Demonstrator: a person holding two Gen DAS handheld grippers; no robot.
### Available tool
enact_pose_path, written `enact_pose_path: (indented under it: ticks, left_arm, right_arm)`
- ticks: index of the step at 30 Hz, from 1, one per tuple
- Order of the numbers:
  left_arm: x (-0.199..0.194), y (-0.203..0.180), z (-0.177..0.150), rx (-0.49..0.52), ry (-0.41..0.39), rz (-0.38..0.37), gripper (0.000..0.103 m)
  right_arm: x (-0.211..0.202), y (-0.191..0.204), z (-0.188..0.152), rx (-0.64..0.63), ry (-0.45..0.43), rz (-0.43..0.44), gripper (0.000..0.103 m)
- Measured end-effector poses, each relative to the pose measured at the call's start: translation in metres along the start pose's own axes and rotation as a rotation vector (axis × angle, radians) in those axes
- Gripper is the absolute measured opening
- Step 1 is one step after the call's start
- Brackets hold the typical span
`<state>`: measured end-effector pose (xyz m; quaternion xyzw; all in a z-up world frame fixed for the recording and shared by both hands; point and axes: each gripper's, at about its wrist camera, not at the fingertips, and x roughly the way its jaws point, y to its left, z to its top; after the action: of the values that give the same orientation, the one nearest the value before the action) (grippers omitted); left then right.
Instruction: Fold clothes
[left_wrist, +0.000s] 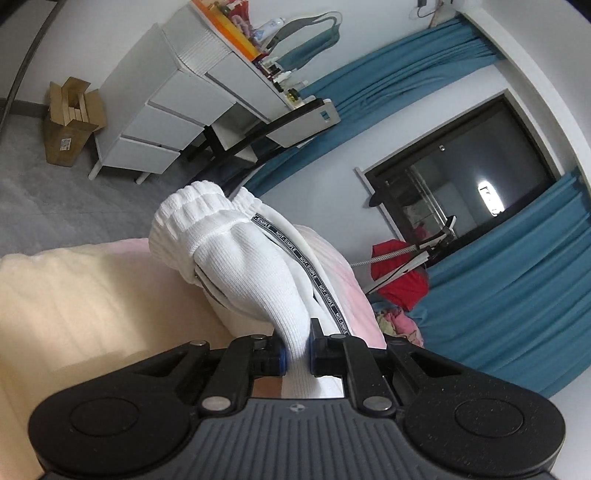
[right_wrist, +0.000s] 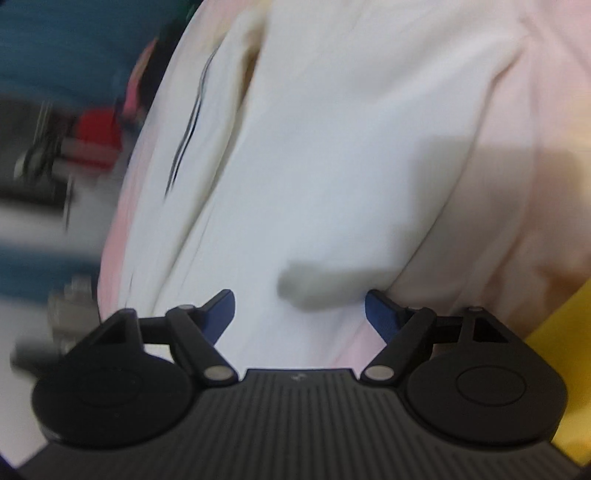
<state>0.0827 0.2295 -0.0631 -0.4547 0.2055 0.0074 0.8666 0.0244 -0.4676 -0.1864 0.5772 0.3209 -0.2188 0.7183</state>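
Note:
My left gripper (left_wrist: 297, 352) is shut on a fold of the white knit trousers (left_wrist: 243, 258), which have ribbed elastic cuffs (left_wrist: 192, 206) and a black lettered side stripe (left_wrist: 306, 269). The cloth is bunched and lifted above the pale pink bedsheet (left_wrist: 343, 280). In the blurred right wrist view my right gripper (right_wrist: 299, 310) is open and empty, just above the flat white trousers (right_wrist: 314, 166), which lie on the pink sheet (right_wrist: 535, 110). The dark stripe (right_wrist: 188, 136) shows at the left.
A white drawer desk (left_wrist: 166, 122) with clutter and a cardboard box (left_wrist: 70, 122) stand on the grey floor. Blue curtains (left_wrist: 498, 295) frame a dark window (left_wrist: 461, 166). Red cloth and a stand (left_wrist: 402, 277) sit beside the bed. A yellow surface (right_wrist: 569, 332) lies at right.

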Motion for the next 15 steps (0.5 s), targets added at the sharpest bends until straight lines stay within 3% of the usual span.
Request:
enact_pose_path:
  ticks: [4,8,13,15]
  left_arm:
    - [0.002,0.002,0.000,-0.005,0.004,0.015,0.011]
    - [0.006,0.007,0.002,-0.021,0.009,0.019,0.011]
    - [0.004,0.018,0.006,-0.062,0.033,0.023,0.011]
    - [0.002,0.021,0.008,-0.059,0.041,0.027,0.011]
  right_arm:
    - [-0.015,-0.014,0.020,0.099,-0.213,-0.066,0.055]
    - [-0.022,-0.034,0.028,0.194,-0.208,-0.019,0.051]
    - [-0.031,-0.059,0.037,0.312,-0.198,0.044,0.052]
    - [-0.034,-0.069,0.041,0.360,-0.193,0.069,0.057]
